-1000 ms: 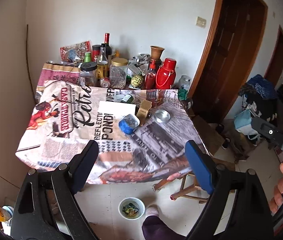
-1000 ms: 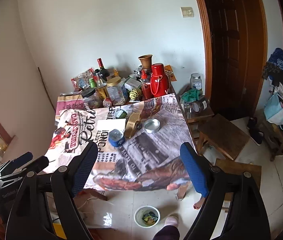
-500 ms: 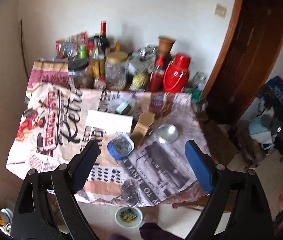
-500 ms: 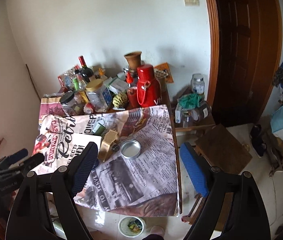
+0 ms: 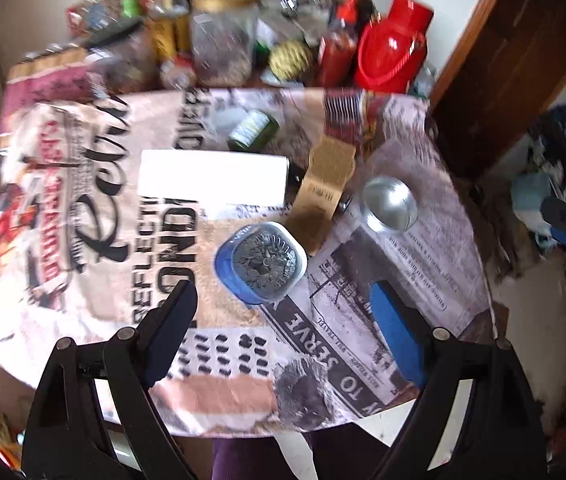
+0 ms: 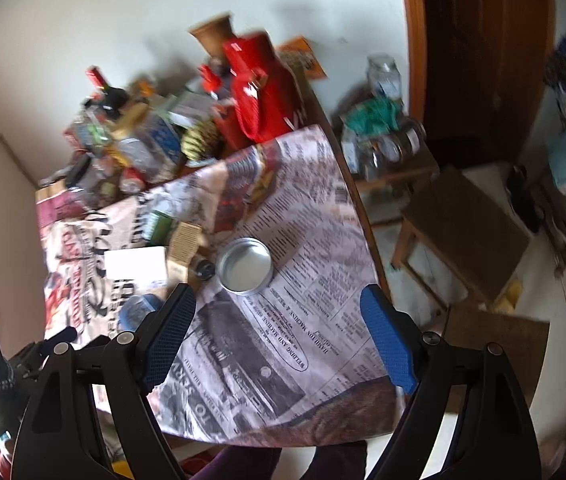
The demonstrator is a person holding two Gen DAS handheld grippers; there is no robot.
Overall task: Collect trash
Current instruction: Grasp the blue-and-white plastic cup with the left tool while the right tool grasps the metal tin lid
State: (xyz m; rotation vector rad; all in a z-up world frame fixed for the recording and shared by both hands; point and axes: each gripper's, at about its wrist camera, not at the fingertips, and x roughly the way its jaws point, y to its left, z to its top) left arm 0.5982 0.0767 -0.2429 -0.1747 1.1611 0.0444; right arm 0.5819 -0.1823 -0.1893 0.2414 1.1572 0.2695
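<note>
Over the near edge of the table covered in newsprint-pattern cloth, the left gripper and right gripper both hang wide apart, holding nothing. Mid-table lie a blue square plastic tub with crumpled foil, a tan cardboard box just beside it, and a round silver tin lid nearer the right edge. A green can lies toward the cluttered far edge.

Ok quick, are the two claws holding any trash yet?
Left claw: open, holding nothing, above the blue tub.
Right claw: open, holding nothing, above the round tin lid.
</note>
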